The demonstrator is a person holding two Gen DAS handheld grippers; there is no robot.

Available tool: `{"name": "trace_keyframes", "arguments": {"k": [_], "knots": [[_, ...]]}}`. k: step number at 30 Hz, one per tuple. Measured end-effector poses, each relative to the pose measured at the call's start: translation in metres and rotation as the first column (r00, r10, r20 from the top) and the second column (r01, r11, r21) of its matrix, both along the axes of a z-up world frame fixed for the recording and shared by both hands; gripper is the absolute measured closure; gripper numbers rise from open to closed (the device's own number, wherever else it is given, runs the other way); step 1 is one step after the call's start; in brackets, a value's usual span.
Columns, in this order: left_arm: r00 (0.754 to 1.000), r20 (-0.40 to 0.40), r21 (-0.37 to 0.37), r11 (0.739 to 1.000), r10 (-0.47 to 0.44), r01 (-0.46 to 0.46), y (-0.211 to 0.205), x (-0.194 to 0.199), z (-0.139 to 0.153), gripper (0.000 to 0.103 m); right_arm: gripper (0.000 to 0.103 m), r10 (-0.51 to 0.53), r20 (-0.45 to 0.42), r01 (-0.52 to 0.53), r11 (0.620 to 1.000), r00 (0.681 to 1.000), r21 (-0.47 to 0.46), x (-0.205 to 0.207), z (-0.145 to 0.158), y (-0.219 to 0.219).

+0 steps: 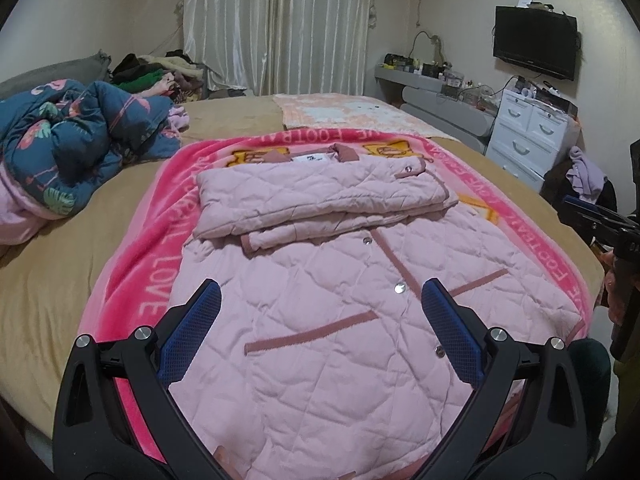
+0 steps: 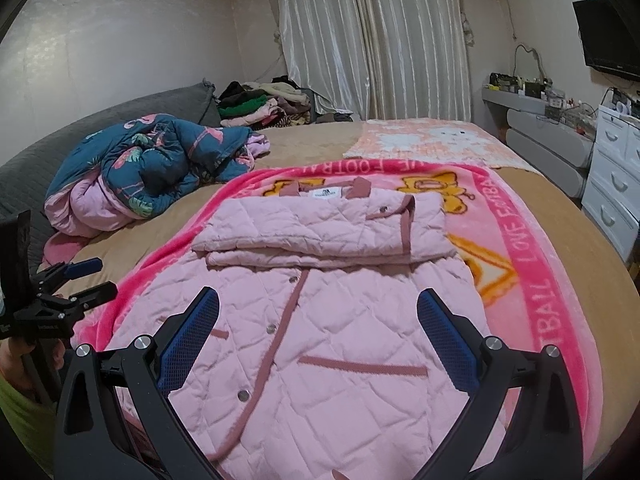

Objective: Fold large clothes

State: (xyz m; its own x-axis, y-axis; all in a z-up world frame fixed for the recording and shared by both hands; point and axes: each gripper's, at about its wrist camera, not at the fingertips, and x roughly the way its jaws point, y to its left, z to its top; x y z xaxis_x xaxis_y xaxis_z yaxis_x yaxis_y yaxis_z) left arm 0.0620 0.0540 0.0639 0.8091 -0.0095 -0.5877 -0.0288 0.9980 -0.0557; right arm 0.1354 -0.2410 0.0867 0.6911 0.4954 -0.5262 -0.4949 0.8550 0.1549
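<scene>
a pink quilted jacket (image 1: pixel 320 320) lies flat, front side up, on a bright pink blanket (image 1: pixel 148 248) spread over the bed (image 1: pixel 60 280). its hem is at the near edge and its collar at the far end, where a white label (image 2: pixel 325 193) shows between the darker pink collar tips. both sleeves are folded across the chest, stacked one on the other in a thick band (image 1: pixel 320 196) that runs left to right. a darker pink placket with metal snaps (image 1: pixel 399 289) runs down the front, and two slanted pocket trims (image 2: pixel 362 366) sit on the lower body.

the left claw (image 1: pixel 320 304) hovers above the near left part of the jacket, its blue-padded fingers (image 1: pixel 192 336) spread wide and holding nothing. the right claw (image 2: pixel 318 312) hovers above the near right part, likewise wide and empty, with its blue pads (image 2: pixel 448 340) clear of the cloth. each claw shows at the edge of the other's view, and a hand (image 2: pixel 16 364) grips the handle of the left one.

to the left of the blanket a blue flamingo-print quilt (image 2: pixel 160 160) lies bunched on the tan bed cover. farther off, a heap of folded clothes (image 2: pixel 264 106) sits near the pale curtains (image 1: pixel 280 24). a peach blanket with white cats (image 1: pixel 344 114) lies at the far end of the bed. along the right wall stand a grey shelf (image 1: pixel 416 78), a white drawer unit (image 1: pixel 528 132) and a wall-mounted television (image 1: pixel 536 42).
</scene>
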Motion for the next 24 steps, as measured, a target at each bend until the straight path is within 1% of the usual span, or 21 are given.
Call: {"name": "trace_keyframes", "arguments": {"k": [5,8,19,24], "knots": [[1.000,-0.022,0.006,1.000,0.022,-0.022,0.006,-0.007,-0.009,0.009,0.004,-0.014,-0.036,0.014,1.000,0.999,-0.005,-0.002,-0.013,-0.010],[0.999,-0.024,-0.003,0.999,0.045,-0.045,0.012,-0.011,-0.013,0.009,0.004,-0.018,-0.052,0.018,1.000,0.999,-0.012,-0.004,-0.020,-0.016],[0.990,-0.105,0.021,0.995,0.097,-0.095,0.029,-0.022,-0.036,0.009,0.004,-0.046,-0.122,0.041,0.998,0.991,-0.050,-0.007,-0.049,-0.038],[0.984,-0.138,0.020,0.994,0.111,-0.109,0.034,-0.025,-0.047,0.009,0.004,-0.057,-0.149,0.047,0.997,0.987,-0.068,-0.006,-0.060,-0.045]]}}
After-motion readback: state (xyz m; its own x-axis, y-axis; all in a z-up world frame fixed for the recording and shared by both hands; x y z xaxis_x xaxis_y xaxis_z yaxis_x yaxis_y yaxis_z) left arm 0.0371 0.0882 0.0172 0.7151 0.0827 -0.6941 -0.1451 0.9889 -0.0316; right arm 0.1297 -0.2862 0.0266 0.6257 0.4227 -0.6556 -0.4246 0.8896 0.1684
